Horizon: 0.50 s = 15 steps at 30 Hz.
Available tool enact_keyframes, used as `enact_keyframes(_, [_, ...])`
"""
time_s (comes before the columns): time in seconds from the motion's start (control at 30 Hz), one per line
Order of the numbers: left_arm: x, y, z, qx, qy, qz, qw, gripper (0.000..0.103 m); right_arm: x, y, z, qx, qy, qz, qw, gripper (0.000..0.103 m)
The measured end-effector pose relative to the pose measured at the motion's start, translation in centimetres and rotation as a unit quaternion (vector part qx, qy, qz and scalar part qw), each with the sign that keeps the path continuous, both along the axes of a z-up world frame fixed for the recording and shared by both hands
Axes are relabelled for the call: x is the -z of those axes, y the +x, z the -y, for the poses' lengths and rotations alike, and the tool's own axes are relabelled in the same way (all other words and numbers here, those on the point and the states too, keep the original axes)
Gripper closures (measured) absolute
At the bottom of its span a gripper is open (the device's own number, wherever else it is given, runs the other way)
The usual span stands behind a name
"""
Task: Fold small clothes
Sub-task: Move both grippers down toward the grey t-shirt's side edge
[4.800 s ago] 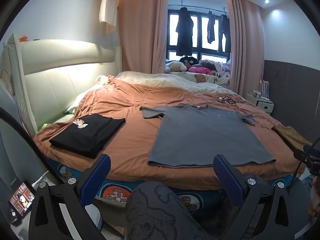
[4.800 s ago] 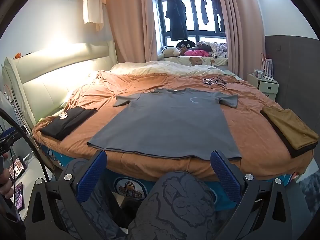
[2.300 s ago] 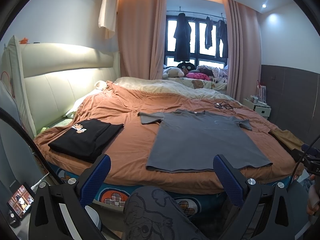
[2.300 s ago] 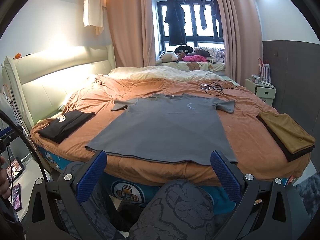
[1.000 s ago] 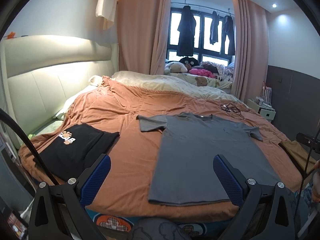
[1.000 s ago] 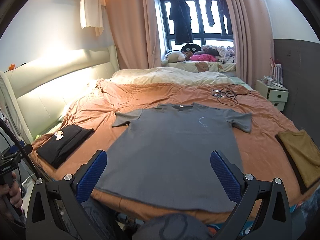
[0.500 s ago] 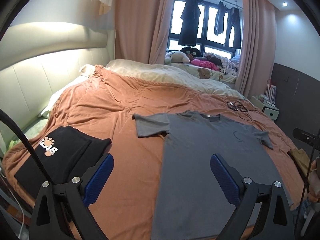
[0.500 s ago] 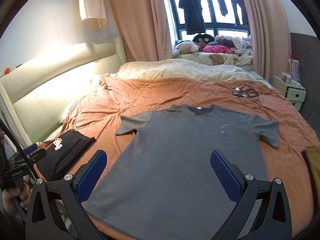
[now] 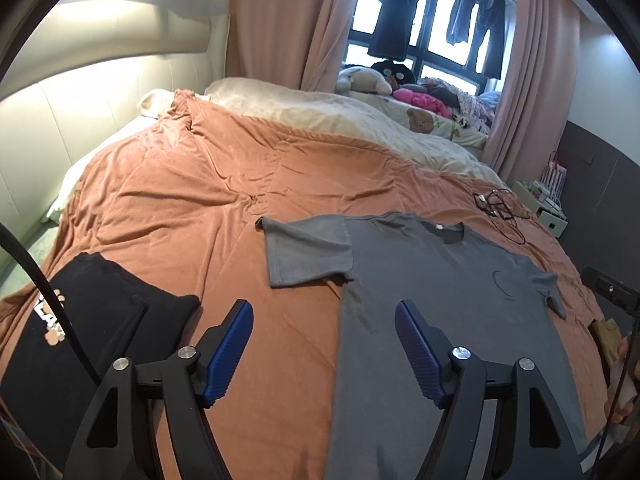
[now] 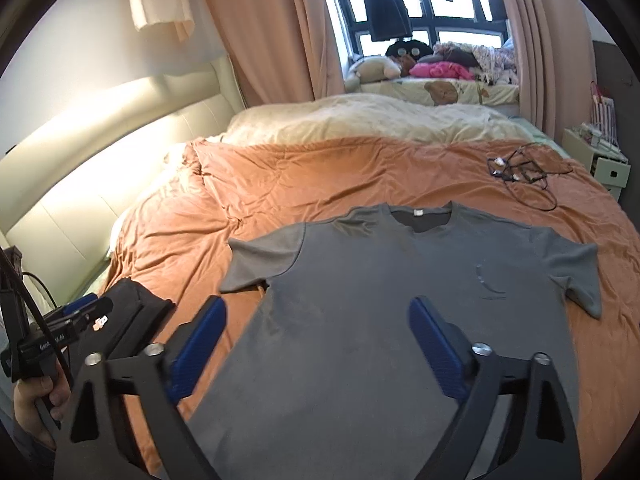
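Note:
A grey T-shirt [image 9: 448, 312] lies flat, front up, on the orange bedspread [image 9: 192, 208]; it also shows in the right wrist view [image 10: 400, 304]. My left gripper [image 9: 324, 316] is open and empty above the bedspread, near the shirt's left side just below its left sleeve [image 9: 308, 252]. My right gripper [image 10: 316, 312] is open and empty above the shirt's middle. The left gripper shows at the left edge of the right wrist view [image 10: 60, 332], held in a hand.
A folded black shirt [image 9: 80, 336] with a paw print lies at the bed's left. A folded mustard garment [image 9: 608, 336] peeks in at the right. Tangled cables [image 10: 520, 172] lie on the far right of the bed. A cream headboard [image 10: 100, 152] stands on the left.
Both grippers have moved forward from the foot of the bed to over the bedspread and shirt, and their jaws have narrowed a little. The shirt has not moved.

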State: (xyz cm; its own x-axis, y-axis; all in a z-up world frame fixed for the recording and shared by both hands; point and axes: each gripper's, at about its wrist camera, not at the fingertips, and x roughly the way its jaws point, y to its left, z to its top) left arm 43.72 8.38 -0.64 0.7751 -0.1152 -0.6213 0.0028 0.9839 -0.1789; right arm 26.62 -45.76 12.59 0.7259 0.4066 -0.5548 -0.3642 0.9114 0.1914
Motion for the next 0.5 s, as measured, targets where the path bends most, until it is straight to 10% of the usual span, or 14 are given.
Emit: enact_keyframes(0.5, [6.3, 13.8, -4.0, -0.013, -0.047, -0.089, 0.9948, 0.057, 3.0, 14.5, -6.0, -0.014, -0.004, -0.065, 0.998, 0.043])
